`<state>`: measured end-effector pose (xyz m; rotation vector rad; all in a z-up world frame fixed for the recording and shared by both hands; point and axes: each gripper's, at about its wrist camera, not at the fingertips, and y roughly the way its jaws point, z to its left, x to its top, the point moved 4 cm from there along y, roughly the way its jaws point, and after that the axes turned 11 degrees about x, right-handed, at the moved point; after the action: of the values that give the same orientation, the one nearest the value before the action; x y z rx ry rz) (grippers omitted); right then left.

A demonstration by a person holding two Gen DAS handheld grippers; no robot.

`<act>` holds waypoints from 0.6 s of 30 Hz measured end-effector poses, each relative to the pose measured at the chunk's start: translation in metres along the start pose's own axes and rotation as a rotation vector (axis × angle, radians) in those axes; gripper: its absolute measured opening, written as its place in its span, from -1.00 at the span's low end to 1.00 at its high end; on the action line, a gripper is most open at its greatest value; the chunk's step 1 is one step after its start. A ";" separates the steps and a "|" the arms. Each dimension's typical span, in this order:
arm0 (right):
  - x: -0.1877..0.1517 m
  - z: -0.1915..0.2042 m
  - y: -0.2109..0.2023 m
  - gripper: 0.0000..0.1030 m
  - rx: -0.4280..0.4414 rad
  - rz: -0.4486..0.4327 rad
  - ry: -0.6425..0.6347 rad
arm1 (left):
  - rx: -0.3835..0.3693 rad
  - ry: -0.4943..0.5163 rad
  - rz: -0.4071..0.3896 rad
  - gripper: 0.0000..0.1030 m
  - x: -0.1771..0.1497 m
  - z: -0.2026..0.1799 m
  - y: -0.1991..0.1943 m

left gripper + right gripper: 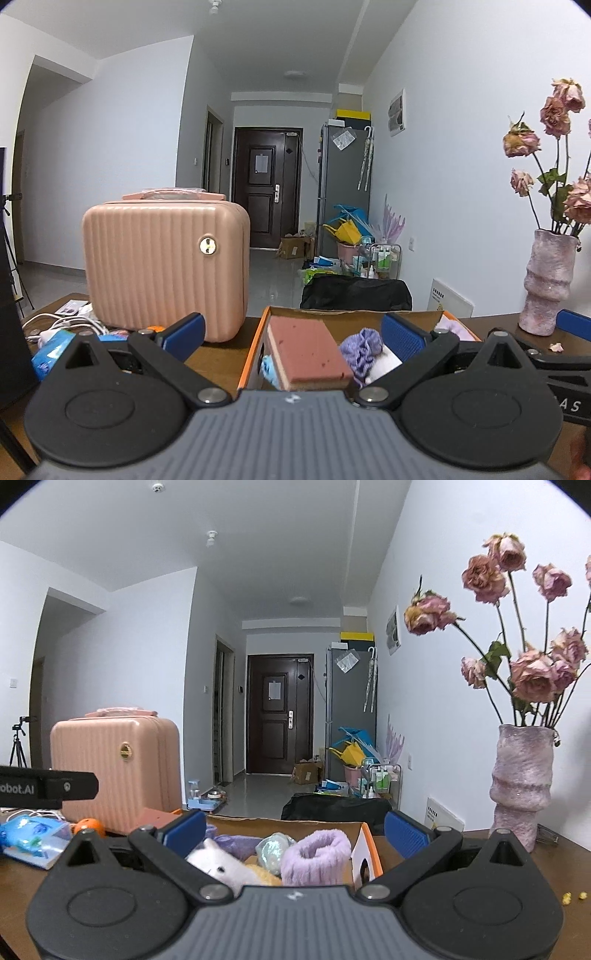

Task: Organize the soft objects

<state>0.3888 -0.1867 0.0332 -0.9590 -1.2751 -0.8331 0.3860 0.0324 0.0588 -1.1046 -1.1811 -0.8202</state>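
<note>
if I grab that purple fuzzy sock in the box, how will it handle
The purple fuzzy sock looks plush and thick, so it probably squashes and flops. Likely light. Its fuzzy pile should grip the right gripper pads, not slip.

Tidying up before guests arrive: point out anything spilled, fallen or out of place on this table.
A fallen petal lies on the table beside the vase of wilted roses. Small yellow crumbs are scattered near the right table edge. White cables lie tangled left of the pink case.
</note>
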 end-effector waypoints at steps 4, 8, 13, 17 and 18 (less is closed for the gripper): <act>-0.002 0.009 -0.031 1.00 0.004 -0.010 -0.003 | 0.000 -0.003 -0.006 1.00 -0.004 0.009 -0.024; -0.003 0.016 -0.070 1.00 0.002 -0.038 -0.001 | -0.011 -0.007 -0.024 1.00 -0.009 0.019 -0.056; -0.007 0.026 -0.128 1.00 0.005 -0.069 0.006 | -0.015 -0.016 -0.058 1.00 -0.017 0.036 -0.107; -0.020 0.035 -0.174 1.00 0.004 -0.062 -0.006 | -0.018 -0.007 -0.062 1.00 -0.037 0.052 -0.149; -0.024 0.038 -0.184 1.00 0.003 -0.055 -0.010 | -0.022 -0.001 -0.052 1.00 -0.045 0.056 -0.159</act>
<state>0.2030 -0.2236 0.0321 -0.9305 -1.3159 -0.8699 0.2117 0.0386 0.0515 -1.0959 -1.2090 -0.8747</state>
